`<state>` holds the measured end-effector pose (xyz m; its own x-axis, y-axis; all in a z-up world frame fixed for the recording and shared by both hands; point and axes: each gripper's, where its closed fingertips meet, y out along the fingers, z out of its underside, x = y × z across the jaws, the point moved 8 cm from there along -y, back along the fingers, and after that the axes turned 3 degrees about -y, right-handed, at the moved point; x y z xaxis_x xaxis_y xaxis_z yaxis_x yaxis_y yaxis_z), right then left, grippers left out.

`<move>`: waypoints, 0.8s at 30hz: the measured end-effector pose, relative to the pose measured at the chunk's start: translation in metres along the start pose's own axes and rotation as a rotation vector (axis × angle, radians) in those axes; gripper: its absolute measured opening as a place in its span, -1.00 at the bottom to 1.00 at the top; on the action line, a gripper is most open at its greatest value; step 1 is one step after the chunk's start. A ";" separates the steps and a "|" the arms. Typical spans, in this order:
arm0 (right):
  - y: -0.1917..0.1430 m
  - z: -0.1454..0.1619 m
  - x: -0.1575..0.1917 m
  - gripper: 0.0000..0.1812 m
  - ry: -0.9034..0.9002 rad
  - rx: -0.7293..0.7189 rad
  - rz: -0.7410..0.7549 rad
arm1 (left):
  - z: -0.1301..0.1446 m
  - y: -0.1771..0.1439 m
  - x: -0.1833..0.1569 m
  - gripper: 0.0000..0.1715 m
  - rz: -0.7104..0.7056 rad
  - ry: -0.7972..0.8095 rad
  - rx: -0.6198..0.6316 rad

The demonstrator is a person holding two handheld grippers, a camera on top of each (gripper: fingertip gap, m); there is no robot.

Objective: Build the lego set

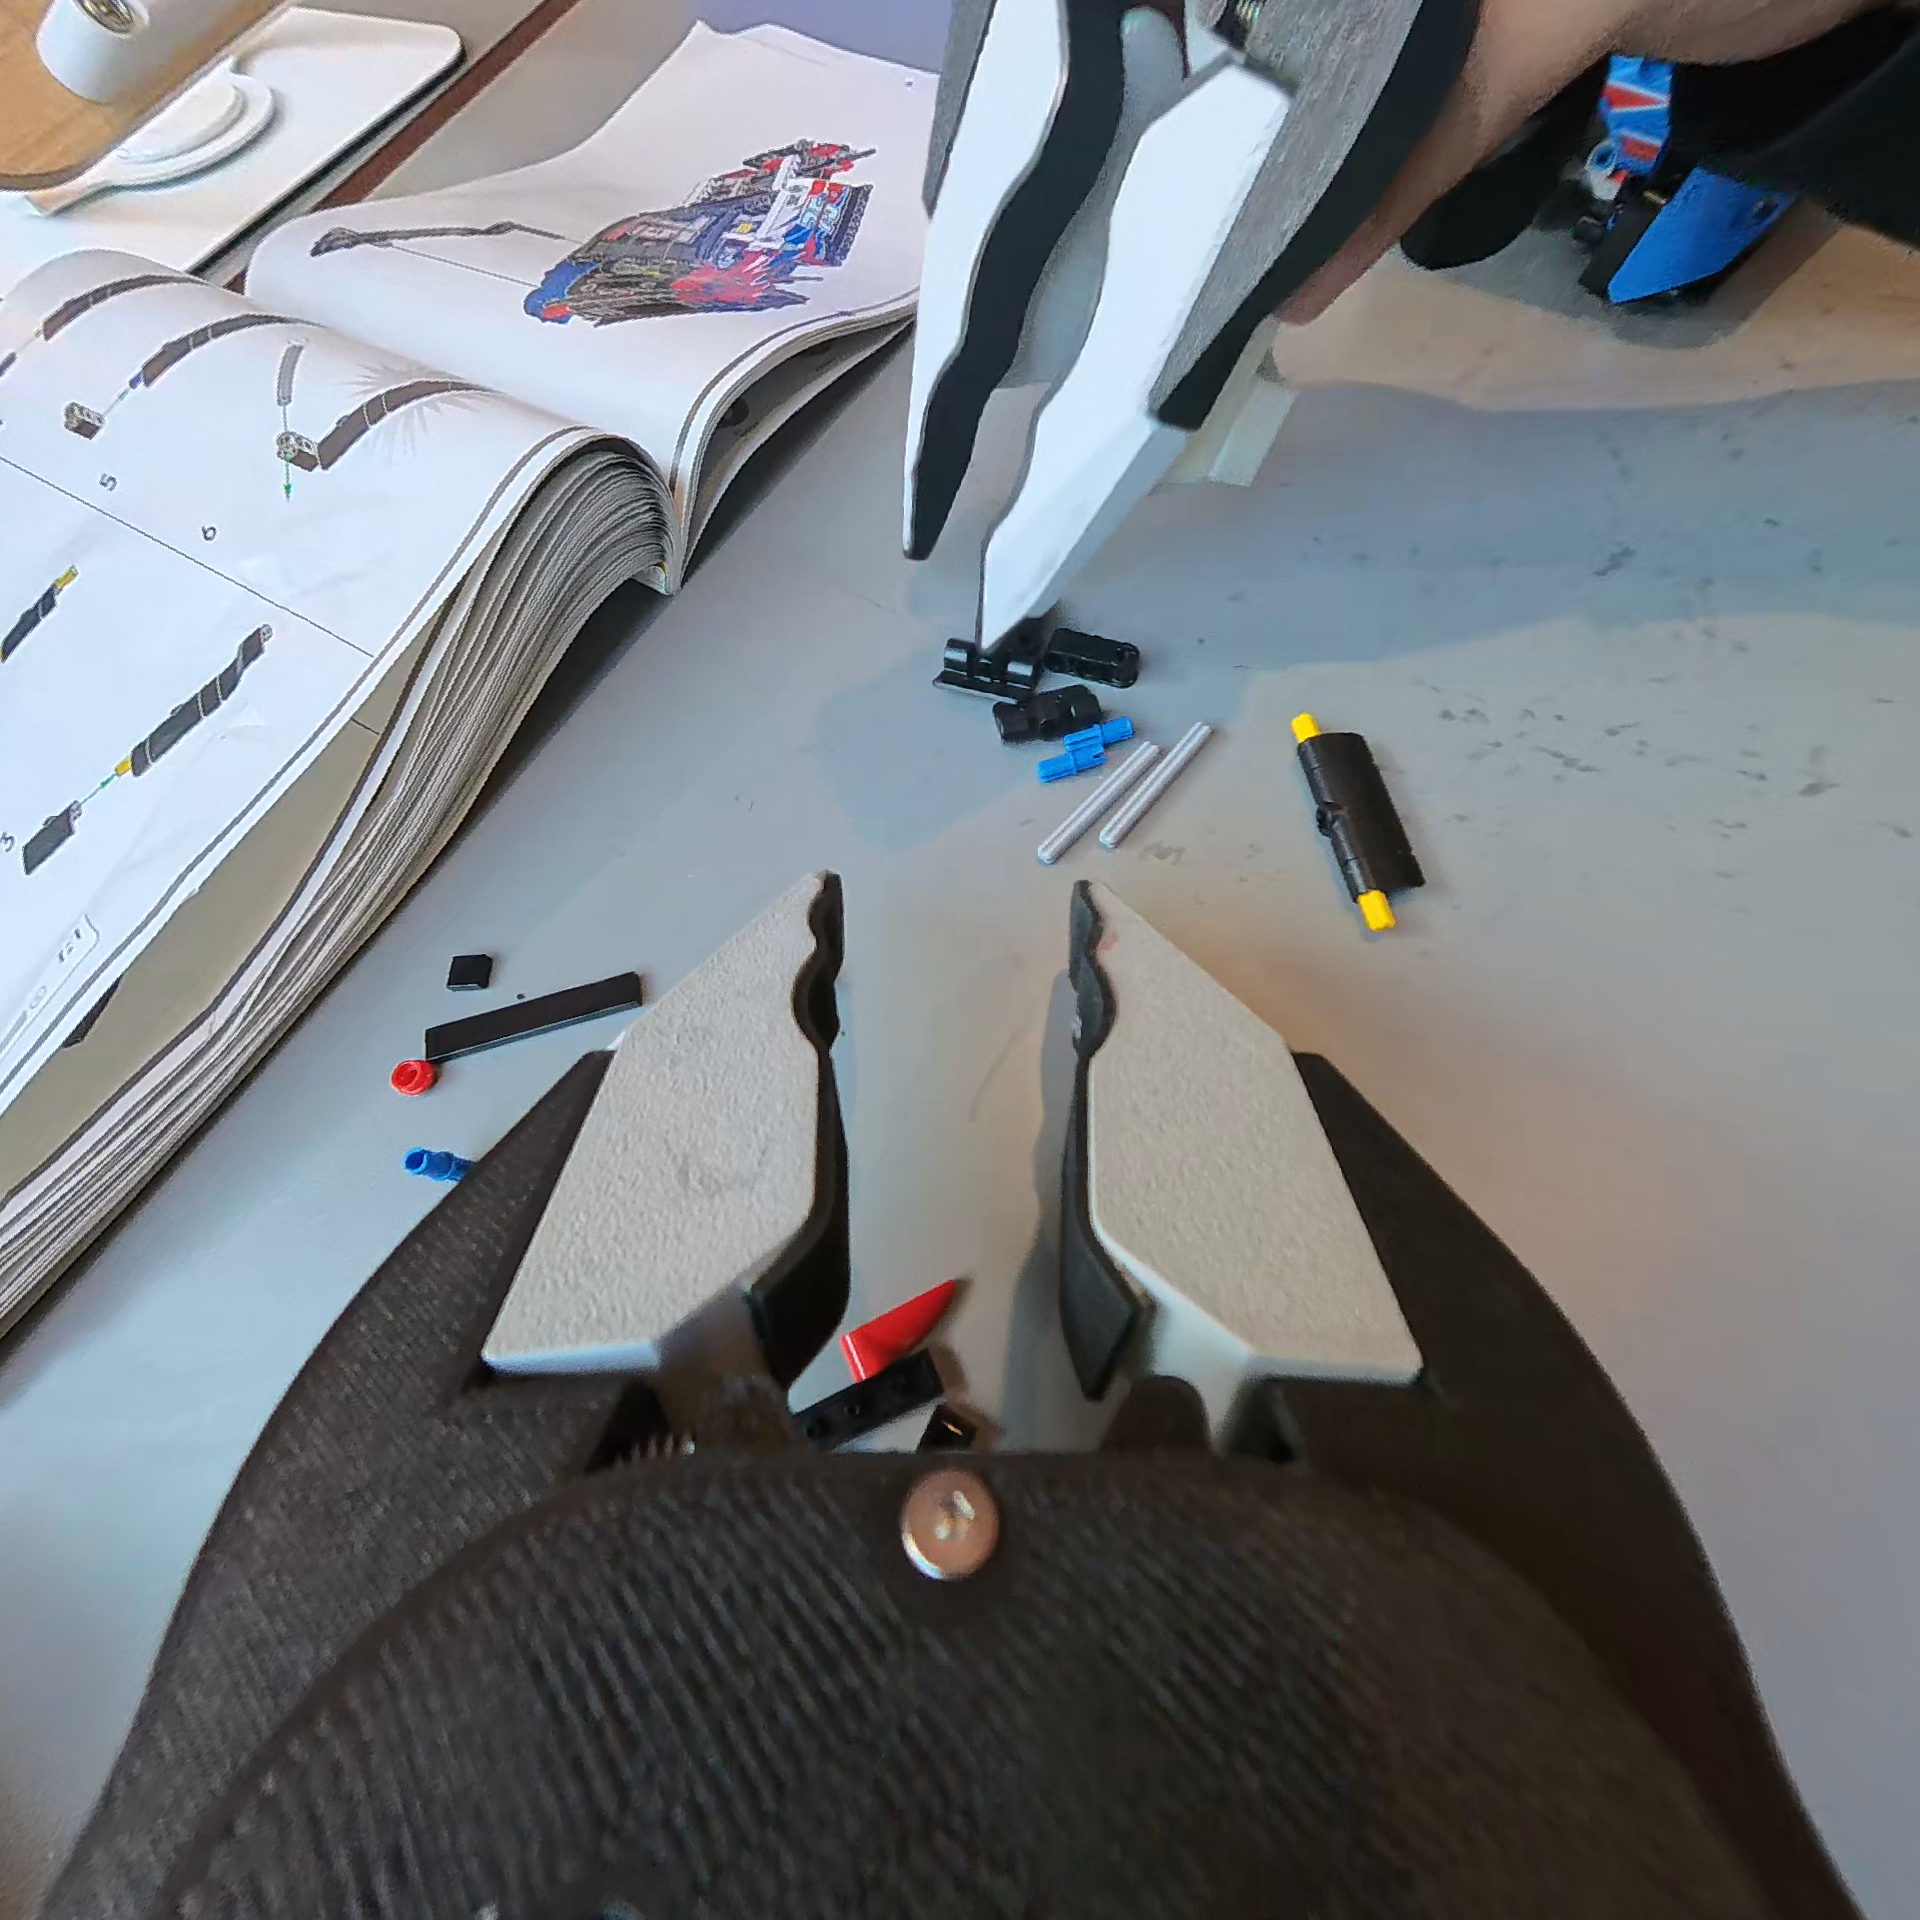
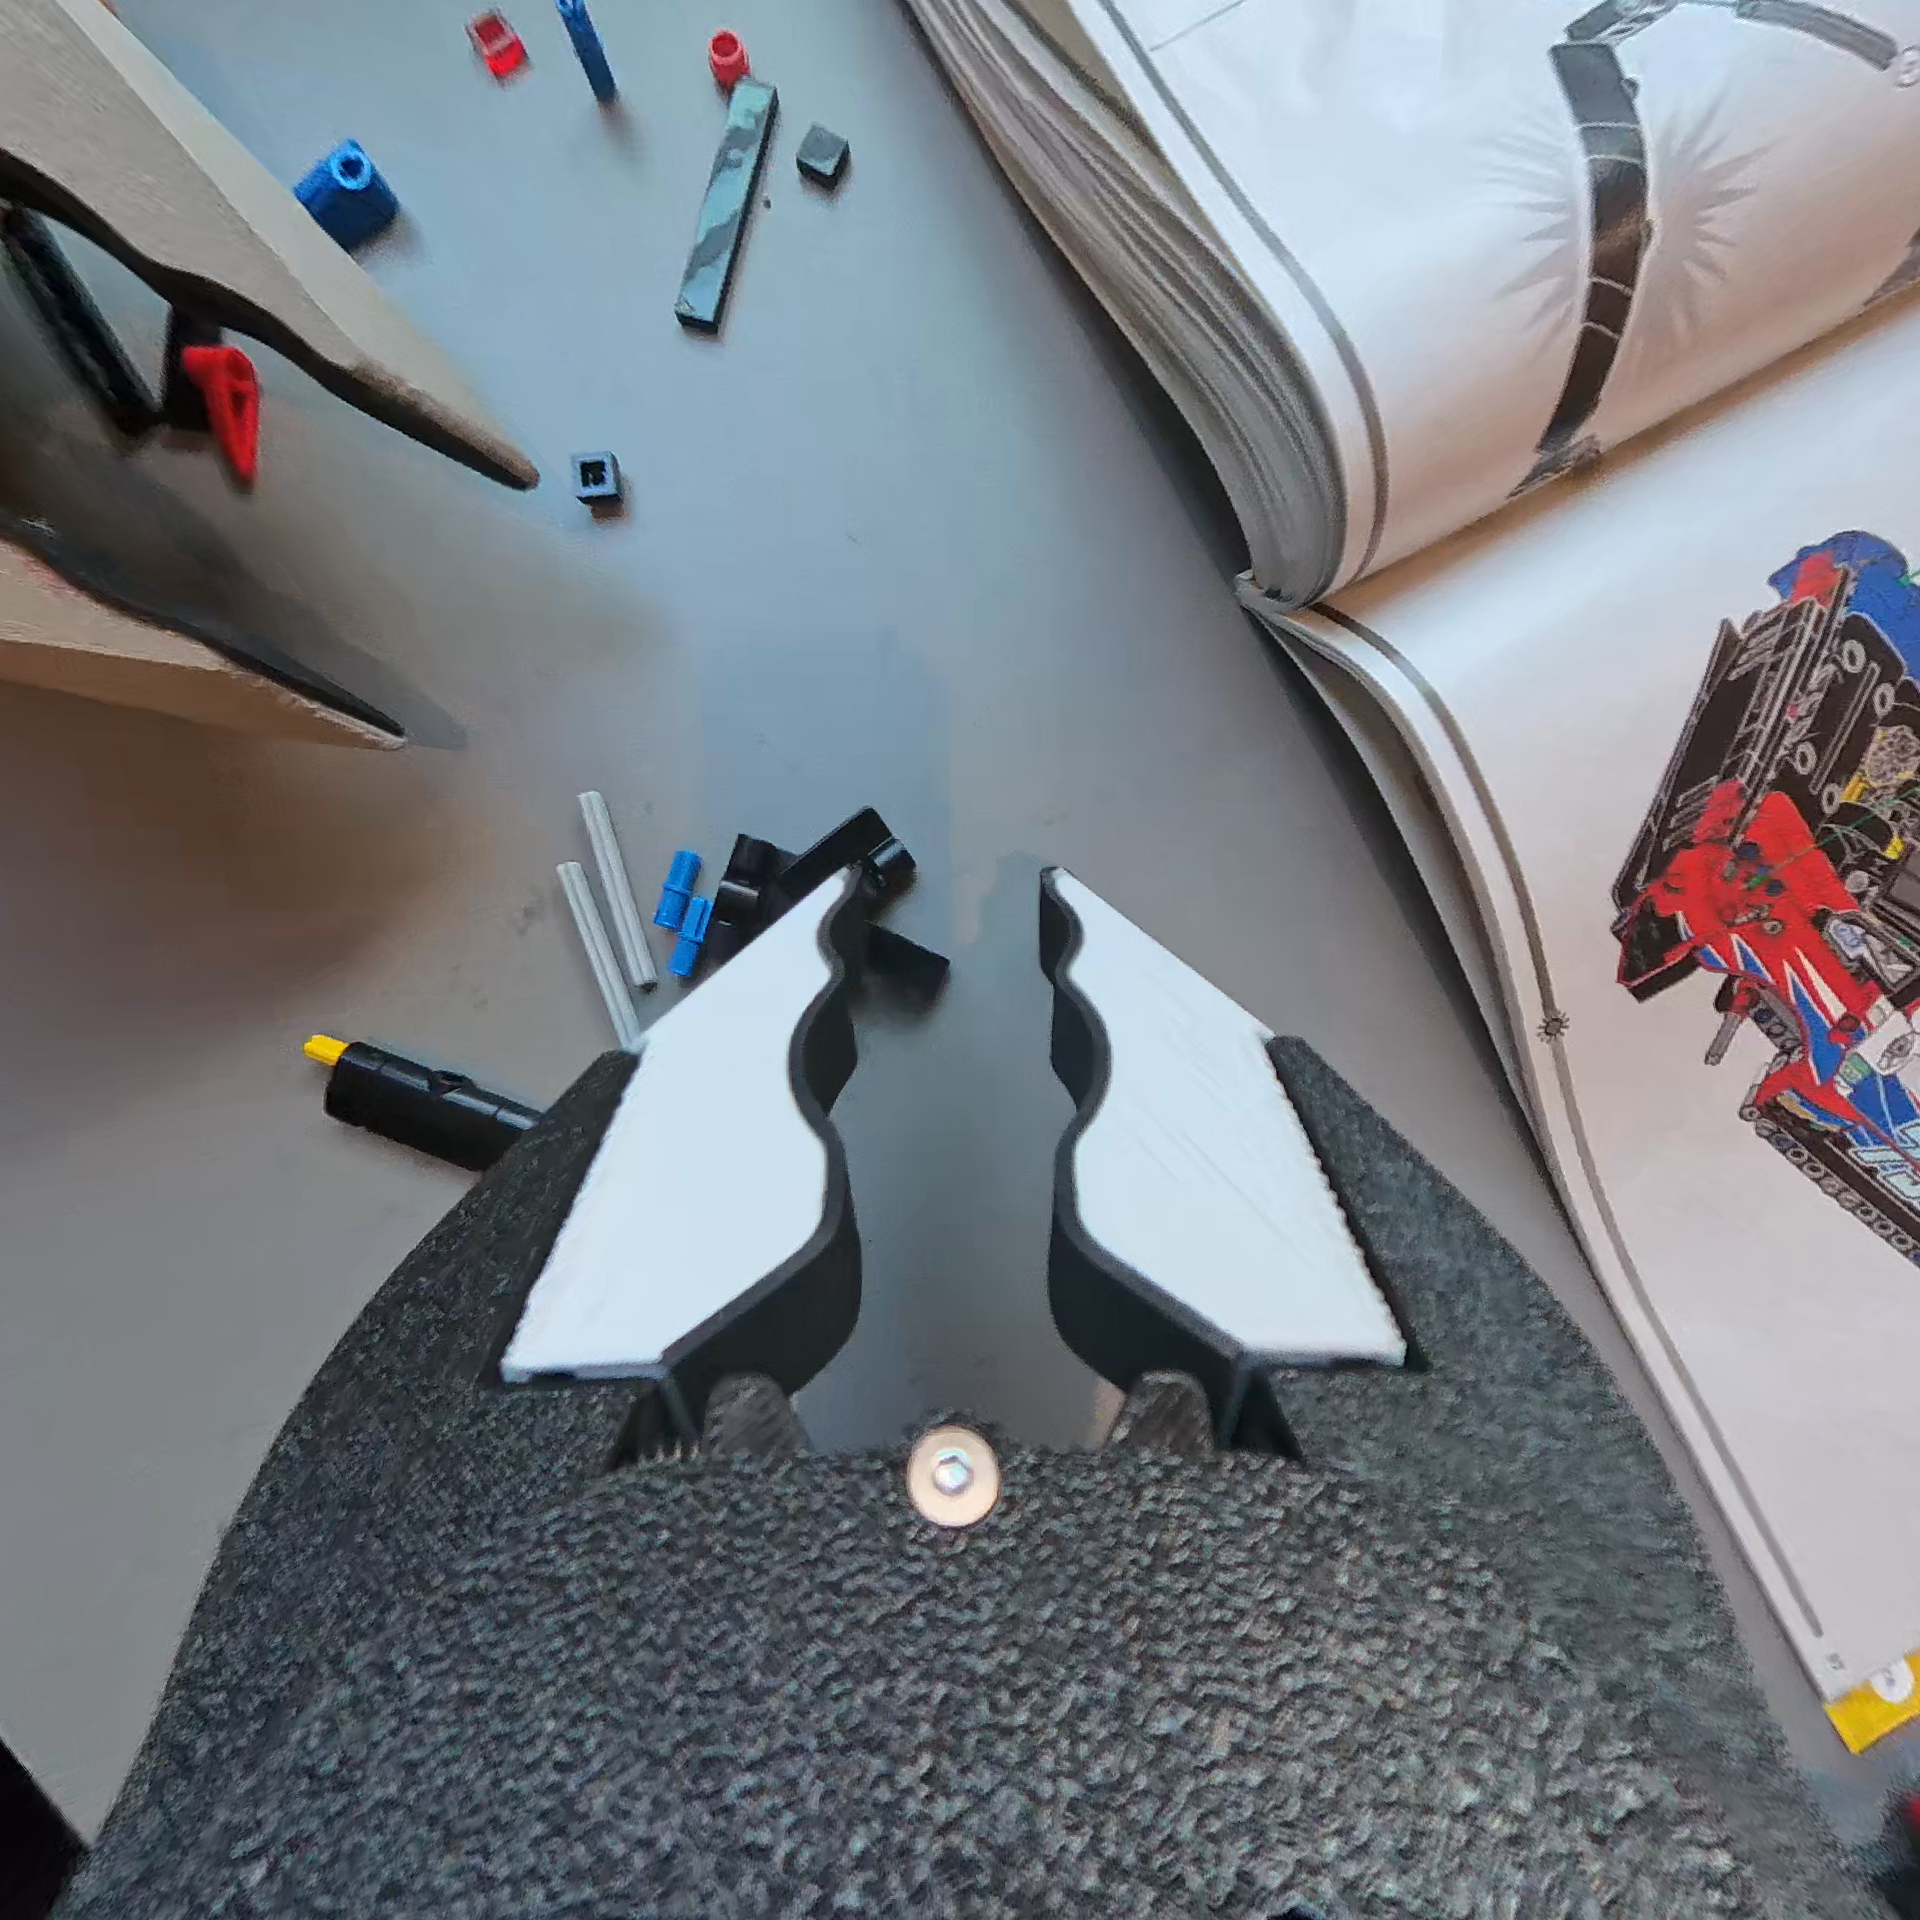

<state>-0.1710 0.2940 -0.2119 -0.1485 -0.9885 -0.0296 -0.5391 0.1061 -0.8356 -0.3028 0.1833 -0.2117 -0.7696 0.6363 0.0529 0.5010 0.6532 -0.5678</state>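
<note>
A small heap of black connector pieces [image 1: 1039, 681] lies on the grey table, also in the right wrist view [image 2: 821, 883]. Beside it are two blue pins [image 1: 1086, 750] [image 2: 681, 914], two grey axles [image 1: 1127, 795] [image 2: 613, 914] and a black cylinder with yellow axle ends [image 1: 1356, 816] [image 2: 416, 1101]. My right gripper [image 1: 961, 592] [image 2: 951, 878] is open, pointing down, one fingertip touching the black heap. My left gripper [image 1: 956, 894] [image 2: 468, 608] is open and empty, low over the table, short of the pieces.
An open instruction booklet [image 1: 416, 416] [image 2: 1558, 312] lies beside the parts. Loose pieces: long black tile [image 1: 535, 1013] [image 2: 727, 208], red stud [image 1: 414, 1075], blue pin [image 1: 436, 1164], red claw piece [image 1: 894, 1330] [image 2: 231, 400], blue brick [image 2: 348, 192]. A part-built blue model [image 1: 1683, 229] stands far right. The gap from one gripper's tips to the other's is roughly 9 cm.
</note>
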 end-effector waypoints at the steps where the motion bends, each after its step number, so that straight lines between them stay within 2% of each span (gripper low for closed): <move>1: 0.001 -0.001 0.000 -0.65 -0.001 -0.003 -0.004 | 0.000 0.000 0.000 -0.52 0.001 0.000 0.000; 13: -0.015 0.005 -0.018 -0.73 0.066 -0.046 0.057 | 0.003 -0.002 0.008 -0.52 -0.024 -0.037 0.019; 21: -0.007 0.001 -0.005 -0.72 -0.039 -0.005 -0.027 | 0.004 0.001 0.007 -0.52 -0.017 -0.036 0.033; 24: -0.004 -0.003 -0.007 -0.74 -0.016 0.008 -0.026 | 0.004 0.001 0.008 -0.52 -0.019 -0.041 0.032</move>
<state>-0.1706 0.3007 -0.2069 -0.1213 -0.9925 -0.0170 -0.5355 0.0798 -0.8407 -0.3106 0.1873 -0.2149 -0.7950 0.6058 0.0305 0.4734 0.6511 -0.5932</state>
